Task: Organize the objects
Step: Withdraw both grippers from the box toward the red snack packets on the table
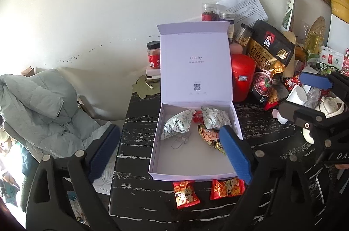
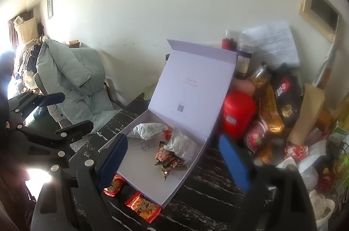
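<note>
A white box with its lid up stands on the black marble table; it also shows in the right wrist view. Inside lie two white patterned packets, small red candies and a brown-gold wrapper. Two red snack packets lie on the table in front of the box; they also show in the right wrist view. My left gripper is open and empty, above the box. My right gripper is open and empty, above the box's right side.
Jars, a red canister, a black oat bag and many packets crowd the table's back right. A grey-green jacket hangs on a chair at the left. The wall is close behind.
</note>
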